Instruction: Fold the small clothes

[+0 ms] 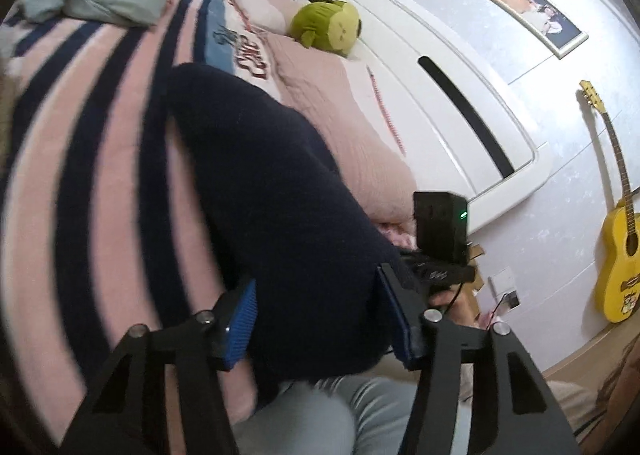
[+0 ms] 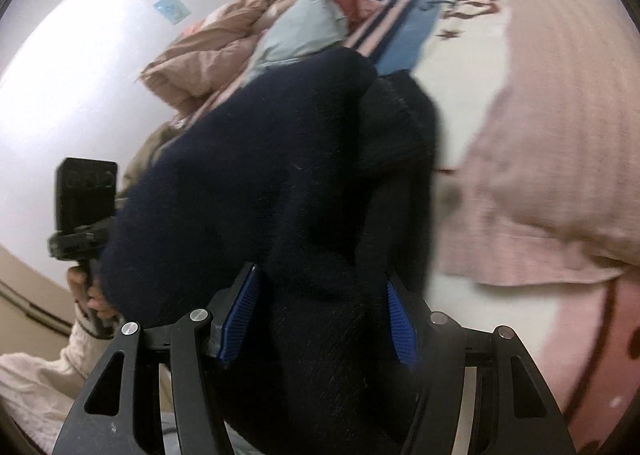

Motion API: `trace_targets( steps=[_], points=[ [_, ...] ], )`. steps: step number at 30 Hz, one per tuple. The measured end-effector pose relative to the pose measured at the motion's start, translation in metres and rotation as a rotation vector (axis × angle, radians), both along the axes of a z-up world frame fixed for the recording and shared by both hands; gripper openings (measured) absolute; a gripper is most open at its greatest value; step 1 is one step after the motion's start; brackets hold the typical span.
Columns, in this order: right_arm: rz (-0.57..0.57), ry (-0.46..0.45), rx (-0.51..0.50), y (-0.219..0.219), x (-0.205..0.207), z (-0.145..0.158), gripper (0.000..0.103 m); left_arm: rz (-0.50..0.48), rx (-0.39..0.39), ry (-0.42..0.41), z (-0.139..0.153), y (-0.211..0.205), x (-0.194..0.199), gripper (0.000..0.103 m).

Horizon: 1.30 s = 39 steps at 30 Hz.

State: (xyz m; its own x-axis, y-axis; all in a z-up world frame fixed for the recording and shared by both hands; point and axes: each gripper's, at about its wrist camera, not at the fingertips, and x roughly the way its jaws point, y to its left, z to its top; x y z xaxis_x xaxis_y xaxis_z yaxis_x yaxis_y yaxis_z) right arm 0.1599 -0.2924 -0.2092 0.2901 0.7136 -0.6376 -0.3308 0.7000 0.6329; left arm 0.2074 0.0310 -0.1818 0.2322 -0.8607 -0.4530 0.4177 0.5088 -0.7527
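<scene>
Plush (image 1: 326, 28) nr pink pillow (image 1: 344, 115) (headboard side)

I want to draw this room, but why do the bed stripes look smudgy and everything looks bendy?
Left wrist view: the fisheye lens bows the white headboard and tilts the yellow guitar; the striped blanket smears with motion blur, while the green plush toy stays fairly sharp. Right wrist view: the pink bedding is blurred too, the wall washes out bright, and the navy garment is too dark for detail.
</scene>
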Motion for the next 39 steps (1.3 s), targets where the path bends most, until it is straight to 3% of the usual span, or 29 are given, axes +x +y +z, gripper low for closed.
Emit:
trace_targets(
  steps=[2, 4, 6, 8, 13, 17, 20, 23, 25, 26, 30, 35, 39],
  points=[
    [0.022, 0.004, 0.022, 0.006, 0.0, 0.0, 0.057, 0.005, 0.022, 0.016, -0.004, 0.013, 0.0, 0.051],
    [0.034, 0.007, 0.015, 0.009, 0.003, 0.001, 0.059, -0.002, 0.007, 0.032, -0.002, 0.021, 0.003, 0.057],
    [0.008, 0.013, -0.017, 0.004, 0.01, 0.002, 0.067, -0.018, -0.042, 0.031, 0.002, 0.025, 0.004, 0.093],
    [-0.023, 0.016, -0.051, -0.006, 0.017, 0.001, 0.07, -0.038, -0.078, 0.015, 0.006, 0.023, 0.006, 0.1],
    [0.027, 0.117, 0.026, -0.024, 0.032, -0.018, 0.072, -0.086, -0.036, 0.107, -0.014, -0.012, 0.037, 0.1],
    [0.052, 0.162, 0.079, -0.026, 0.041, -0.032, 0.074, -0.084, 0.009, 0.113, -0.031, -0.032, 0.05, 0.099],
    [0.056, 0.161, 0.11, -0.024, 0.049, -0.034, 0.074, -0.055, 0.006, 0.122, -0.035, -0.036, 0.057, 0.077],
    [0.082, 0.168, 0.165, -0.015, 0.059, -0.041, 0.072, -0.038, 0.001, 0.104, -0.032, -0.033, 0.054, 0.065],
    [0.093, 0.159, 0.206, -0.008, 0.061, -0.041, 0.061, -0.029, 0.024, 0.081, -0.026, -0.031, 0.048, 0.06],
    [0.113, 0.164, 0.273, -0.004, 0.063, -0.043, 0.044, -0.026, 0.039, 0.067, -0.021, -0.03, 0.046, 0.058],
    [0.107, 0.08, 0.354, 0.008, 0.065, -0.026, 0.027, 0.01, 0.064, 0.004, 0.004, -0.012, 0.04, 0.056],
    [0.167, -0.05, 0.379, 0.053, 0.077, 0.025, 0.027, 0.074, 0.135, -0.128, 0.07, 0.036, 0.027, 0.055],
    [0.202, -0.127, 0.458, 0.108, 0.09, 0.068, 0.027, 0.152, 0.193, -0.232, 0.129, 0.092, 0.012, 0.055]
  ],
)
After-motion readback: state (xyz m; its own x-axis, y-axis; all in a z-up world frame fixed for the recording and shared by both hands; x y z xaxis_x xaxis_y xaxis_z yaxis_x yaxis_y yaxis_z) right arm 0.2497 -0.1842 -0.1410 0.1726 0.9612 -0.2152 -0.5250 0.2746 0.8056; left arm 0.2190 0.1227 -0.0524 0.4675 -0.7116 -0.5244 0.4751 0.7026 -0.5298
